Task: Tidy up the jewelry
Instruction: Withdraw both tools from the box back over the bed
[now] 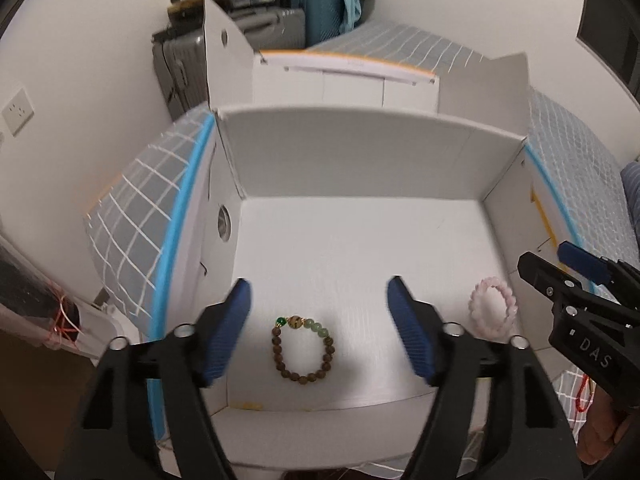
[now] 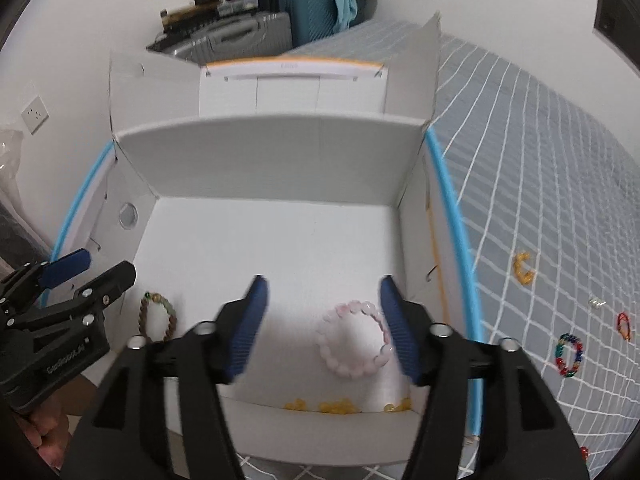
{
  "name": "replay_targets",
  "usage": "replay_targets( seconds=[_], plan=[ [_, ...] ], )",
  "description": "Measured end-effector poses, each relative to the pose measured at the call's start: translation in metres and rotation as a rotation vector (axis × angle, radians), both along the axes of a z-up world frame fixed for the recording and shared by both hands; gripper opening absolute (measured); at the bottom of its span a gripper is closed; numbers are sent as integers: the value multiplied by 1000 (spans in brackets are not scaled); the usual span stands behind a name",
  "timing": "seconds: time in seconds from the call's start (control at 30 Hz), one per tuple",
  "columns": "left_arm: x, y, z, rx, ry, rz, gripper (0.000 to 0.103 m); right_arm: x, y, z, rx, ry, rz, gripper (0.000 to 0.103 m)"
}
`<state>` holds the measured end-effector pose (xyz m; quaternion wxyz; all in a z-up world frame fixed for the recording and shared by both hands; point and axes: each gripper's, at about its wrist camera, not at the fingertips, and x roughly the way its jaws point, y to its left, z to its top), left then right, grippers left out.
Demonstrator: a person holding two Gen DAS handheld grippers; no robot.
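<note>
A brown bead bracelet with green beads lies on the floor of an open white box. My left gripper hangs open above it, its blue pads well apart and touching nothing. A pink bead bracelet lies on the box floor to the right, also seen in the left wrist view. My right gripper stands open over the pink bracelet, which rests free beside the right pad. Each gripper shows at the edge of the other's view, the right one and the left one.
Yellow beads lie along the box's near wall. On the checked grey bedspread to the right lie a yellow bracelet, a multicoloured bracelet and a red-orange one. Suitcases stand behind, by a white wall.
</note>
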<state>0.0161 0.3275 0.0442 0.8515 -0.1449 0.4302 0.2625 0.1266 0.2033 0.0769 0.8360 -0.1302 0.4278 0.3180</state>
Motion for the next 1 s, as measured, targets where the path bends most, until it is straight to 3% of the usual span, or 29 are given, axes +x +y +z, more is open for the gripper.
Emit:
replay_targets(
  seconds=[0.1,0.23,0.6,1.0],
  plan=[
    [-3,-8,12,20,-33,-8,87,0,-14,13,33,-25,-21,78],
    [-4,-24,26,39,-79,-36,96,-1,-44,27,67,-52,-60,87],
    [24,-95,39,48,-134,-184,97,5,-149,41,76,-117,-236,94],
    [70,-212,13,-5,-135,-421,97,12,-283,12,21,-91,-488,94]
  ],
)
